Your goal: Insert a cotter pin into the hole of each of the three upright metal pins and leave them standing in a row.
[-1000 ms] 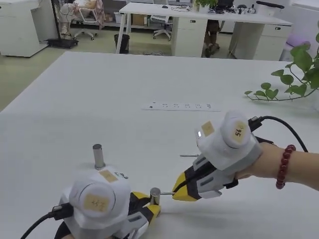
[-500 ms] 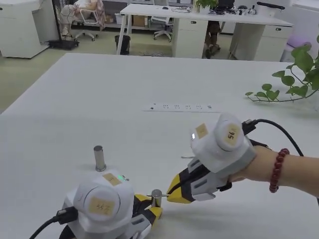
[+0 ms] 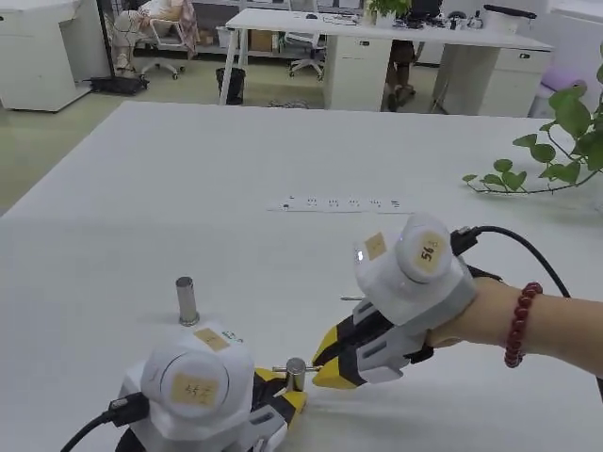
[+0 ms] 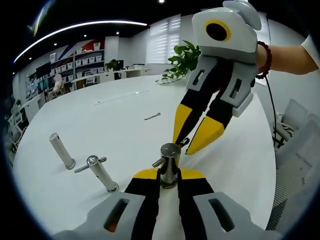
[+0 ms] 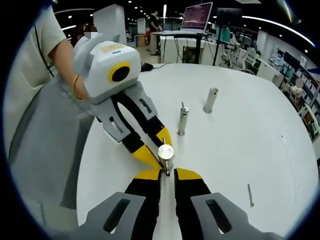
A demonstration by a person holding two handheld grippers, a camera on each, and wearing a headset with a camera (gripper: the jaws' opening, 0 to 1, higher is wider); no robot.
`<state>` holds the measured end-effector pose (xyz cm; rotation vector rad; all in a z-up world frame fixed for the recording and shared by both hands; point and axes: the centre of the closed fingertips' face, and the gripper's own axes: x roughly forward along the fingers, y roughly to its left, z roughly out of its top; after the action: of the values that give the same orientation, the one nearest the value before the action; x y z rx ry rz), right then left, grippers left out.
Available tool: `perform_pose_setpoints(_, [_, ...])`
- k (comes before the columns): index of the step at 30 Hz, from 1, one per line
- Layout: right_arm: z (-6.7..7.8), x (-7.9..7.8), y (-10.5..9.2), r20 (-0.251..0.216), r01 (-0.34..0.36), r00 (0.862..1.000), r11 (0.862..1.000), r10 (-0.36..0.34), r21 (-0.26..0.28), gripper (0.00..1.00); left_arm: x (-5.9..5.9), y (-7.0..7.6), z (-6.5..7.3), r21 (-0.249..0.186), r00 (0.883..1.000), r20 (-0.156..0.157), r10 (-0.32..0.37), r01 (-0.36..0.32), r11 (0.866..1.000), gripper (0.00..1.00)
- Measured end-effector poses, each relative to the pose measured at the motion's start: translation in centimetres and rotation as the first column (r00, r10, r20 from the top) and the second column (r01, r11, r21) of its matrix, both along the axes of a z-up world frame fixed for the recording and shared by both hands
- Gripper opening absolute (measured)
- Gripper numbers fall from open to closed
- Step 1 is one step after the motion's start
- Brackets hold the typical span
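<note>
Pushes thin silver cotter pin (image 4: 157,162) deeper than a second ago with right gripper (image 4: 192,144) pinched on it, bracing short steel upright pin (image 4: 169,156) in clamped left gripper (image 4: 169,175).

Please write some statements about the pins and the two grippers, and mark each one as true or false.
1. The left gripper grips a metal pin. True.
2. All three pins already carry a cotter pin. False: the far pin is bare.
3. A spare cotter pin lies on the table. True.
4. The right gripper hangs open, away from the pins. False: it is shut on a cotter pin at the metal pin.
</note>
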<state>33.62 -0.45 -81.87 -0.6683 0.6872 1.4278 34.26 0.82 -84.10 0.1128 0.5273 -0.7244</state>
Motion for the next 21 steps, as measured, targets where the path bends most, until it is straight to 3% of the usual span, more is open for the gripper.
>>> perform_pose_setpoints(8, [0.8,-0.1,-0.4,0.005,0.001,1.0,1.0,-0.001,0.022,0.06,0.1,0.1,-0.1,-0.039,0.999,-0.032,0.03,-0.032,0.999,0.12])
perform_pose_setpoints(21, [0.7,-0.2,0.7,0.03,-0.015,0.999,1.0,0.015,0.026,0.05,-0.1,0.1,-0.1,-0.039,0.999,-0.029,0.033,-0.035,0.999,0.11])
